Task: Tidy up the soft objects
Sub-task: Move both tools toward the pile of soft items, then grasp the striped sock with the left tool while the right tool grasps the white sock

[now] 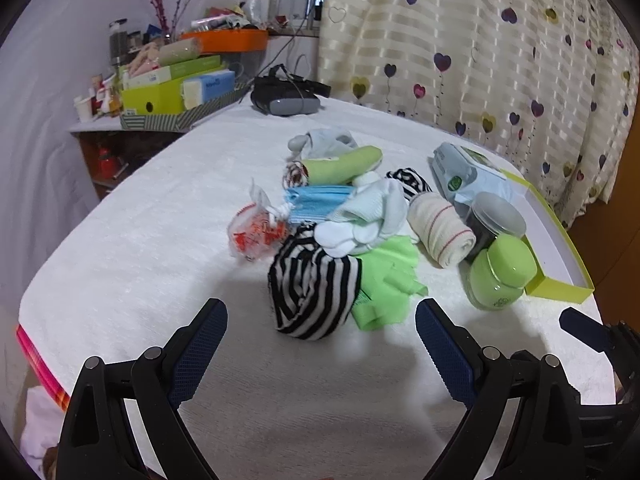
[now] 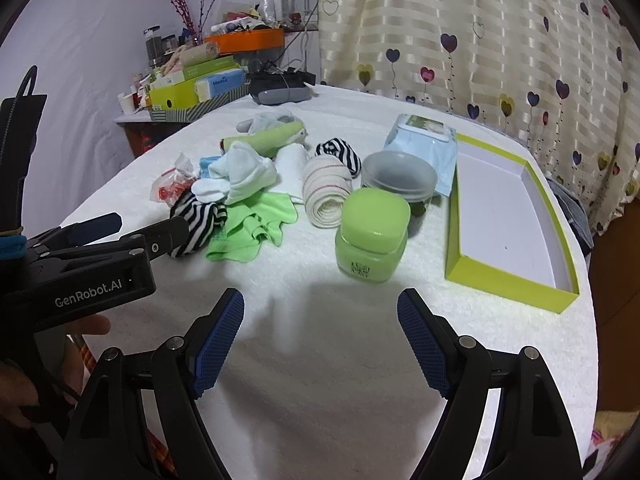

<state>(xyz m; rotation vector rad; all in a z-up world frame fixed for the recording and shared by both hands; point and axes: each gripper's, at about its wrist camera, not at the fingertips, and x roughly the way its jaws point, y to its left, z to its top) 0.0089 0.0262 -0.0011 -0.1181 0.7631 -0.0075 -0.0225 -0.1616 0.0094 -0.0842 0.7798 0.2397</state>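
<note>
A pile of soft things lies on the white towel-covered table (image 1: 140, 216): a black-and-white striped cloth (image 1: 314, 292), a green cloth (image 1: 384, 280), white socks (image 1: 372, 212), a blue face mask (image 1: 316, 200), a rolled green sock (image 1: 340, 164) and a rolled cream bandage (image 1: 440, 228). My left gripper (image 1: 322, 320) is open and empty, just short of the striped cloth. My right gripper (image 2: 320, 312) is open and empty, in front of the green jar (image 2: 372, 232). The empty green box (image 2: 508, 220) lies to the right. The left gripper also shows in the right wrist view (image 2: 120, 232).
A grey-lidded jar (image 2: 400, 176) and a wet-wipes pack (image 2: 424, 140) stand behind the green jar. A small plastic bag (image 1: 256, 232) lies left of the pile. A black headset (image 1: 286, 96) sits at the far edge. A cluttered side shelf (image 1: 172, 88) stands at the back left.
</note>
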